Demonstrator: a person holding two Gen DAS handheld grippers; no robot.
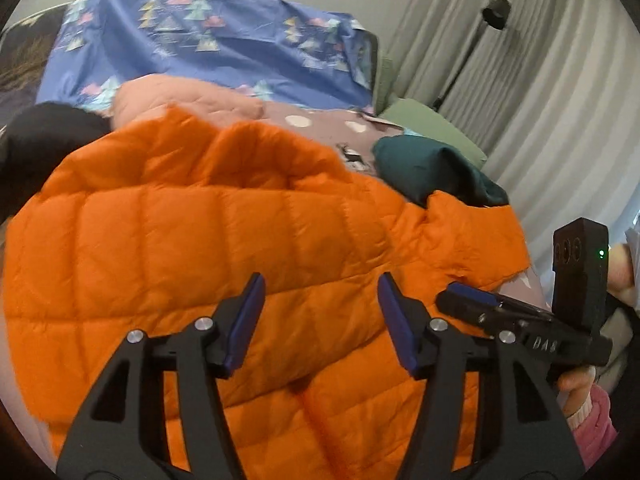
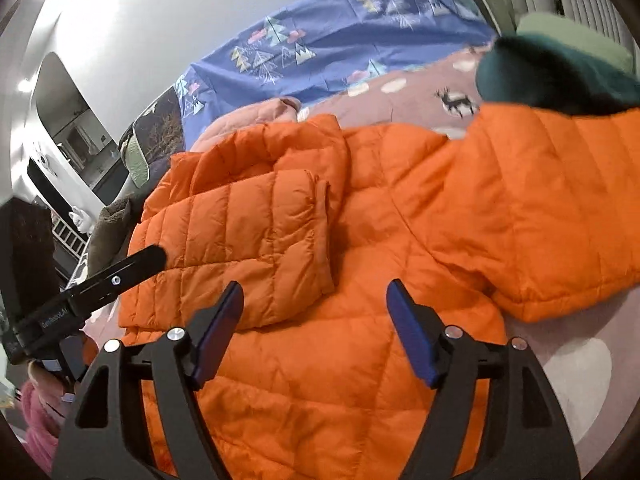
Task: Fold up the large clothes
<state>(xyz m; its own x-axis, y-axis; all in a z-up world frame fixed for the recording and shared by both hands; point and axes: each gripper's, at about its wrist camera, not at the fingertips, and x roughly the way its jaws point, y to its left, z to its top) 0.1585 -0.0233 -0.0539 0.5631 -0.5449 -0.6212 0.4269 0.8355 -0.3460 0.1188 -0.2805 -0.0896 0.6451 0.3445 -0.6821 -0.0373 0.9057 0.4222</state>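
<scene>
An orange puffer jacket (image 1: 224,240) lies spread across a bed, on a mauve bedspread (image 2: 408,108) printed with white dots and a reindeer. One sleeve (image 2: 256,236) is folded in over the body of the jacket on the left side of the right wrist view, and the other sleeve (image 2: 560,208) stretches out toward the right edge.

The left gripper (image 1: 320,320) hovers above the jacket with its jaws apart and nothing between the blue pads (image 1: 246,320). The right gripper (image 2: 316,328) also hangs over the jacket, jaws spread wide and empty. Each gripper shows at the edge of the other's view, held by a hand (image 1: 576,384) in a pink sleeve (image 1: 596,428).

A dark green cushion (image 1: 432,168) sits just beyond the jacket, touching its far edge. A pink quilted garment (image 1: 188,100) lies behind the jacket, and a blue sheet with tree patterns (image 1: 224,40) covers the far end. Grey curtains (image 1: 540,100) hang on the right
</scene>
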